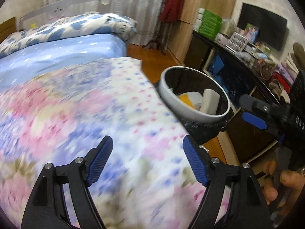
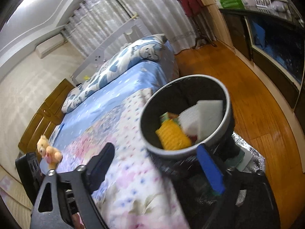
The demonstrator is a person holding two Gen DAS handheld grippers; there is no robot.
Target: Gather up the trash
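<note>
both hand-held grippers, left [image 1: 147, 161] and right [image 2: 164, 164], hang open and empty over the flowered bed [image 1: 95, 114]; the trash bin [image 2: 227, 103] beside it already holds a white block [image 2: 204, 114] and yellow scrap [image 2: 173, 135]; no loose litter in sight

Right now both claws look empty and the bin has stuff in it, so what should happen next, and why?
Probably swing back over the bed to look for more trash. Both the left gripper and right gripper stand open with nothing between their fingers, and the bin already holds a white block and a yellow piece. No trash shows on the bedspread here.
</note>
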